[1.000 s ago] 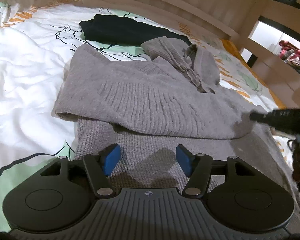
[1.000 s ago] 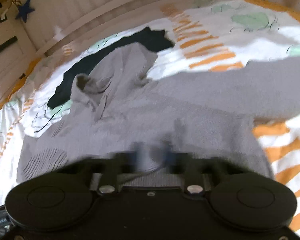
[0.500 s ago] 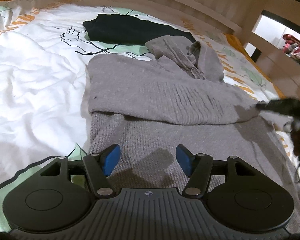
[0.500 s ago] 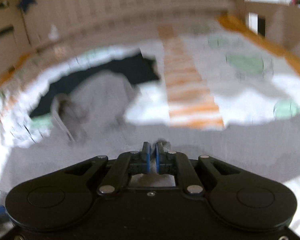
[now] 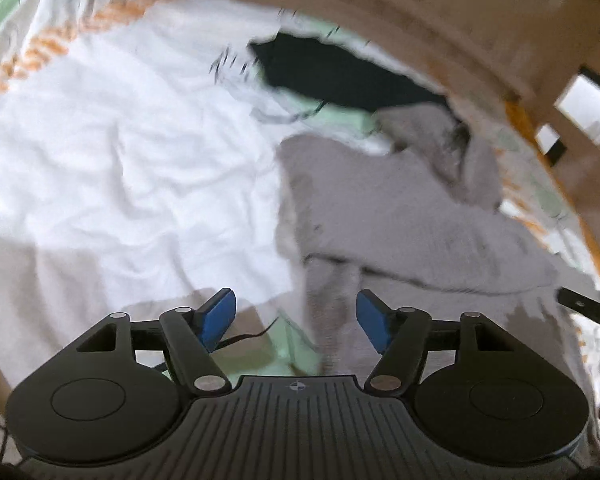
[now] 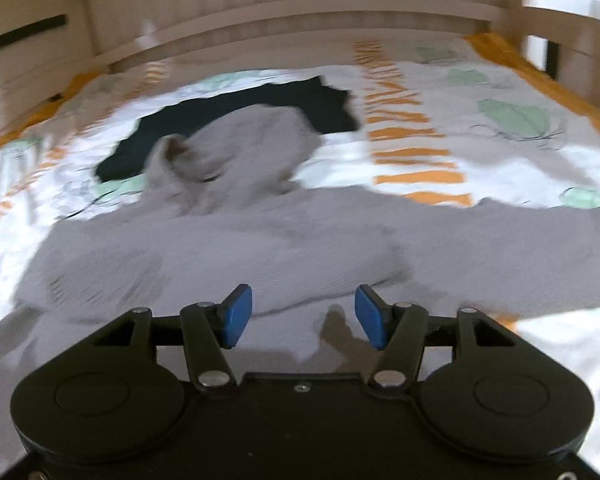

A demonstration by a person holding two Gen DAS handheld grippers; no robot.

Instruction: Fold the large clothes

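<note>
Currently we list: grey ribbed knitted sweater (image 6: 284, 240), centre frame, sleeve folded across for folding; left hand-held gripper (image 5: 296, 320) and right hand-held gripper (image 6: 303, 316) opening, nothing held.

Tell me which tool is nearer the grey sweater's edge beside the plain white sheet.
Left. The left tool, jaws opening and empty, straddles that edge of the grey sweater; the right tool, jaws also opening and empty, hovers over its body.

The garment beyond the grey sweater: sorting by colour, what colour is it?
The garment is black or very dark, clearest in the right wrist view, beyond the grey sweater.
</note>
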